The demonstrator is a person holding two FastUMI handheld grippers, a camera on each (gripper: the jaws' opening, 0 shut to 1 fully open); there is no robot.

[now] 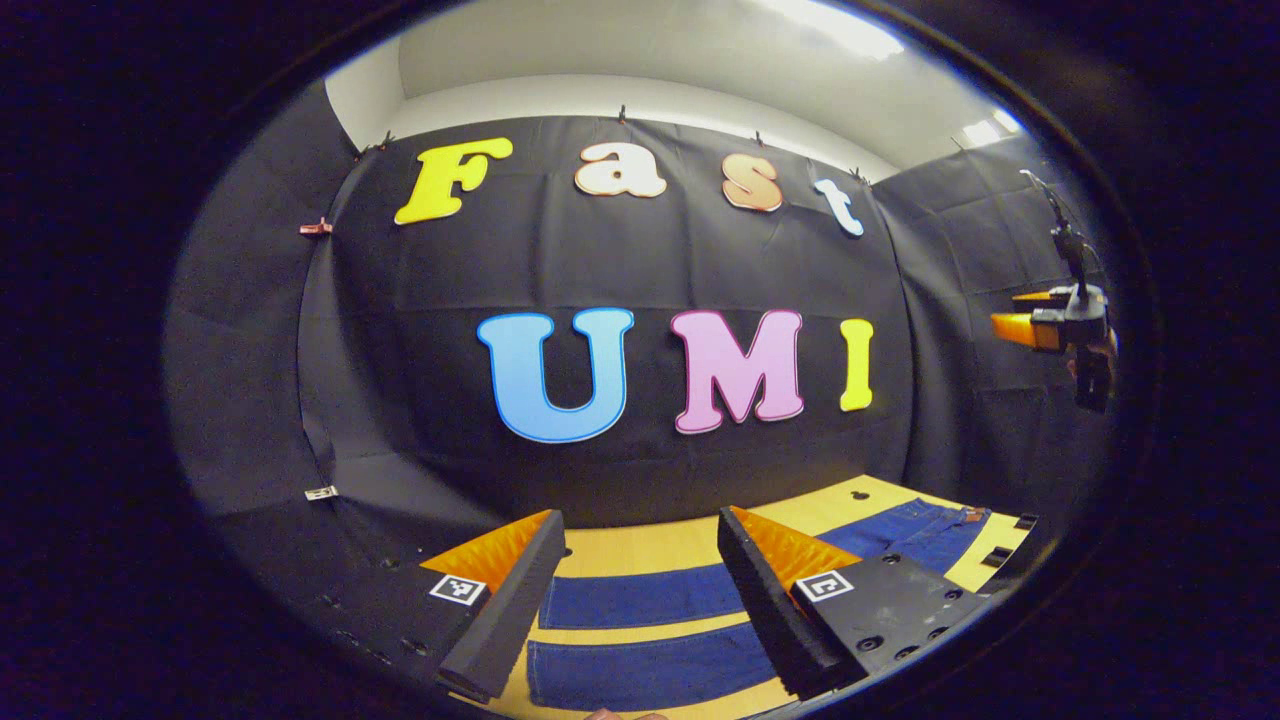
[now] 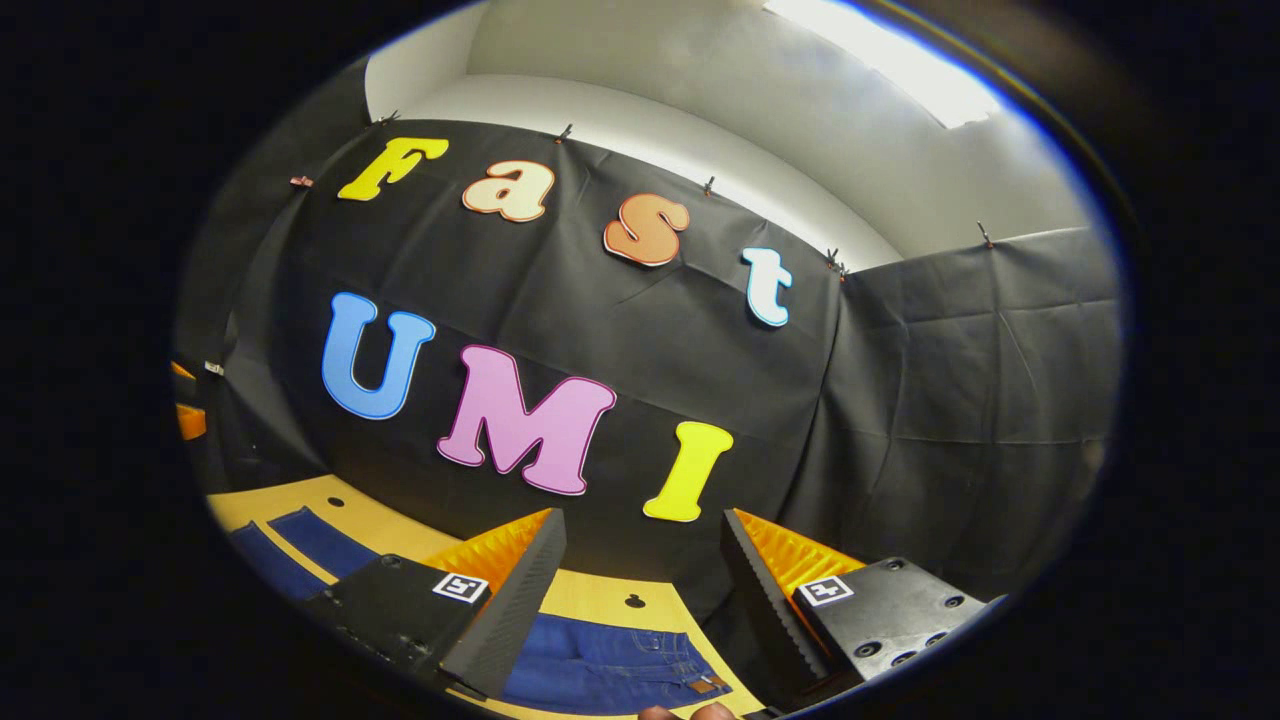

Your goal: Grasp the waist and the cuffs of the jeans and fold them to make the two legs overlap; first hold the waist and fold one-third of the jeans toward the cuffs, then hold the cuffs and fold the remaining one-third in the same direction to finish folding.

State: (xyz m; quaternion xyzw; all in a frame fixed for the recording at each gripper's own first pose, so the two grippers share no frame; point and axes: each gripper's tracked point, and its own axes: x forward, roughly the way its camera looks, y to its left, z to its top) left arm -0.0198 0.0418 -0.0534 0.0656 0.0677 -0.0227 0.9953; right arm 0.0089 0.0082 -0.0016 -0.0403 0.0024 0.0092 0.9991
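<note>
Both my grippers (image 1: 640,590) (image 2: 640,590) hover spread wide, empty, above flat jeans (image 1: 640,600) — I'd pinch waist (image 2: 620,665) and cuffs squarely

Jeans (image 1: 640,635) flat on table (image 1: 640,545); air above free; cloth wall (image 1: 640,470) bounds far edge.

One pair of jeans (image 1: 640,640), two grippers

One table (image 1: 690,540) bears the jeans; left gripper (image 1: 640,590) and right gripper (image 2: 640,590) each show two fingers.
</note>
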